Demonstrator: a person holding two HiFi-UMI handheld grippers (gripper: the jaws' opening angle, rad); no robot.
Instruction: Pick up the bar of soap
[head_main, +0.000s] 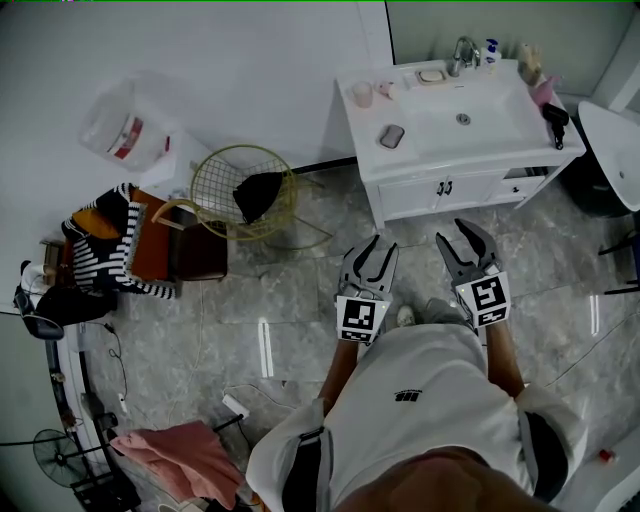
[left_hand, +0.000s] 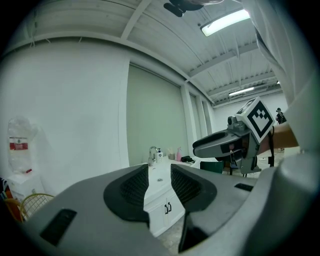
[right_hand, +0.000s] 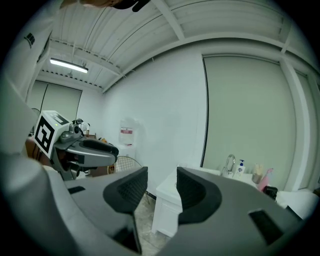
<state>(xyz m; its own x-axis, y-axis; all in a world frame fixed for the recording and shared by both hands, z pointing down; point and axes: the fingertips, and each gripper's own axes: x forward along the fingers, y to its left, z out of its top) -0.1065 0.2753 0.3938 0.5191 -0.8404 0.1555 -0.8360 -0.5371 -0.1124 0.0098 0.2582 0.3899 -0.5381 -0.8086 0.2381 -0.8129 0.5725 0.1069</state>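
Soap seems to be the pale bar in a dish on the vanity top, just left of the tap and well apart from both grippers. Left gripper and right gripper hang side by side above the floor before the vanity, each with jaws moderately apart and nothing between them. A pink cup and grey pad sit on the counter's left side.
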